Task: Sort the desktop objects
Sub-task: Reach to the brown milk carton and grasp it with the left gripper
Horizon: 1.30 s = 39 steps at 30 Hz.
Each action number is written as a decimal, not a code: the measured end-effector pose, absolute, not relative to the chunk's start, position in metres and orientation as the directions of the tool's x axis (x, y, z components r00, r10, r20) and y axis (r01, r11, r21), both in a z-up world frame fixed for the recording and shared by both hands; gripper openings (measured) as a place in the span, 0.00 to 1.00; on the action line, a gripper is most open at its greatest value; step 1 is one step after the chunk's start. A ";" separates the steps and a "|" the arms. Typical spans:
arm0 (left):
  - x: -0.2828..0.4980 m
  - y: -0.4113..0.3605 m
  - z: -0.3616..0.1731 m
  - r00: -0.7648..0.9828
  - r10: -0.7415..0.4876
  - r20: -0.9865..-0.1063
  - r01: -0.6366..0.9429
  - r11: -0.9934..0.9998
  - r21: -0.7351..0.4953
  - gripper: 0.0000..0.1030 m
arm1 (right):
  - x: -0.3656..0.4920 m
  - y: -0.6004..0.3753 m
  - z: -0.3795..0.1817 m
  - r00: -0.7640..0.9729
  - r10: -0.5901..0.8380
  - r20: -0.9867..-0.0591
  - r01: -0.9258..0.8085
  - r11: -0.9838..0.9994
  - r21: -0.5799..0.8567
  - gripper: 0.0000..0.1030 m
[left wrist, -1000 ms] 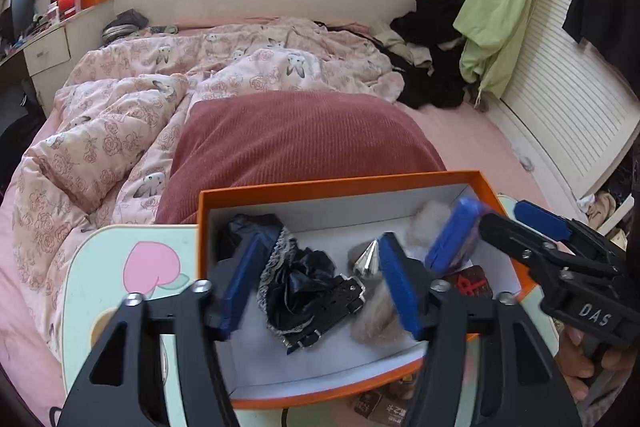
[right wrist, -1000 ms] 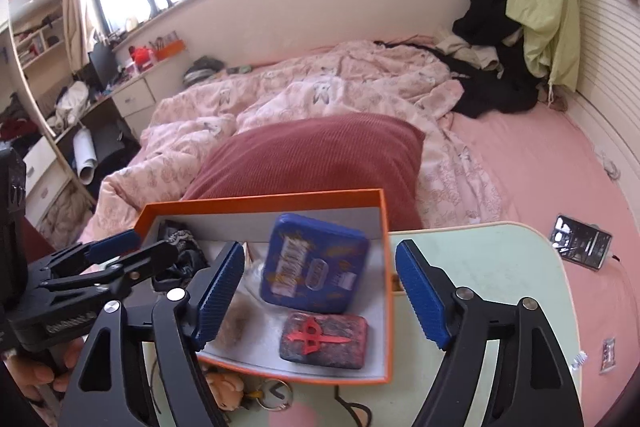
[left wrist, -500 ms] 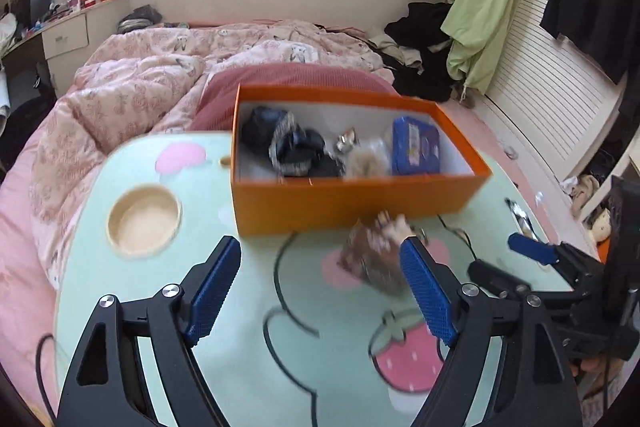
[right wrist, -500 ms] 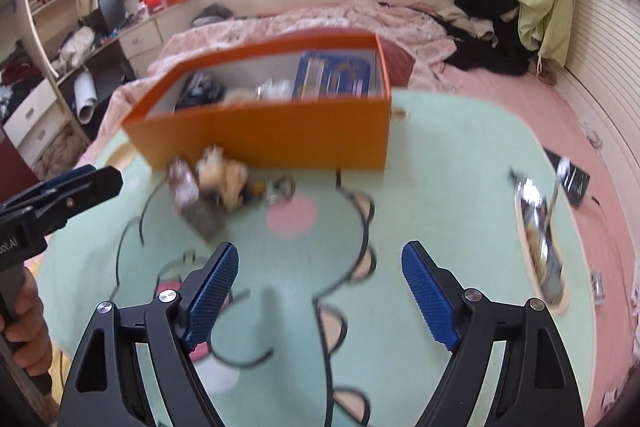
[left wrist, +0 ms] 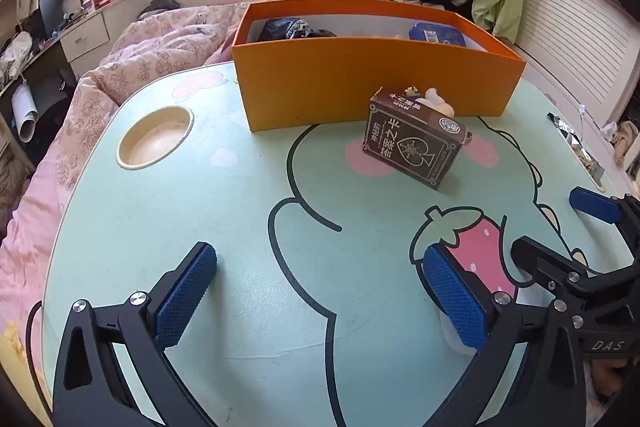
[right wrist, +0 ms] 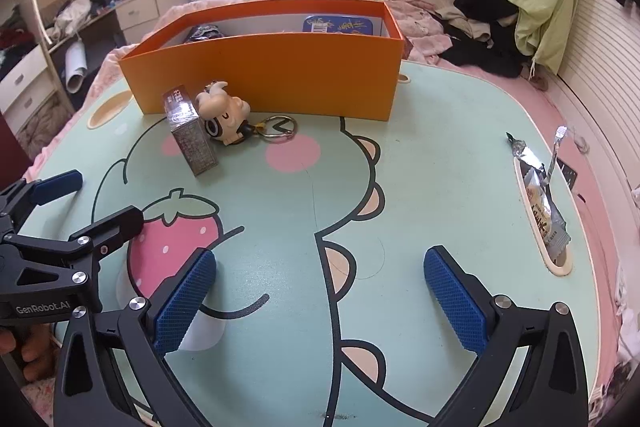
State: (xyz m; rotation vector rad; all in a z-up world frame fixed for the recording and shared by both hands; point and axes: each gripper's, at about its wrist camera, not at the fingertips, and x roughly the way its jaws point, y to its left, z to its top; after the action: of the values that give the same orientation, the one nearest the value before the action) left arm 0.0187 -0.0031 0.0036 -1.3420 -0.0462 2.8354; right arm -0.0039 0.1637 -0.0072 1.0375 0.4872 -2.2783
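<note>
An orange box [left wrist: 376, 87] [right wrist: 272, 79] stands at the table's far side, holding a blue tin [left wrist: 438, 35] [right wrist: 340, 25] and a dark cloth item [left wrist: 292, 29]. In front of it a brown card box [left wrist: 412, 143] [right wrist: 190, 135] leans beside a cream plush keychain [right wrist: 224, 115] [left wrist: 438, 101] with a metal ring [right wrist: 280, 127]. My left gripper [left wrist: 320, 291] [right wrist: 106, 197] hovers over the near table, jaws opening wide, nothing between them. To its right, my right gripper [right wrist: 320, 291] [left wrist: 556, 223] is also opening and empty.
The mint cartoon-print table [left wrist: 240, 227] has a round cup hollow [left wrist: 154, 137] at the left and a slot with a foil snack wrapper [right wrist: 540, 203] at the right. A pale translucent disc [right wrist: 200, 335] lies near my right gripper's left finger. Bedding [left wrist: 160, 39] surrounds the table.
Both grippers have drawn back from over the orange box to low over the table's near part. Their jaws have spread wider. The card box and keychain are now in view.
</note>
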 end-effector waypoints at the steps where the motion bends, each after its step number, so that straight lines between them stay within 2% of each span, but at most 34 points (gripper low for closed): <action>1: 0.019 -0.003 0.003 -0.635 0.017 -0.772 0.009 -1.000 -0.029 1.00 | -0.003 0.164 -0.008 -0.528 -0.355 -0.771 0.640 -0.763 -0.086 1.00; 23: 0.017 -0.006 0.000 -0.639 0.022 -0.769 -0.002 -1.000 -0.027 1.00 | -0.005 0.162 -0.004 -0.525 -0.368 -0.767 0.650 -0.755 -0.083 1.00; 29: 0.001 -0.005 0.003 -0.565 0.029 -0.825 -0.017 -1.000 -0.024 1.00 | -0.004 0.161 -0.004 -0.523 -0.371 -0.767 0.652 -0.754 -0.079 1.00; 39: -0.036 0.006 0.028 -0.601 0.092 -0.794 -0.025 -0.995 -0.097 1.00 | -0.004 0.161 -0.004 -0.523 -0.372 -0.767 0.652 -0.754 -0.079 1.00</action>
State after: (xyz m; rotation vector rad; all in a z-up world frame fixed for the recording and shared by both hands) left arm -0.0363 0.0063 0.0278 -1.3704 -0.1159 2.7514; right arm -0.0043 0.1609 -0.0043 1.0228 0.4828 -2.2659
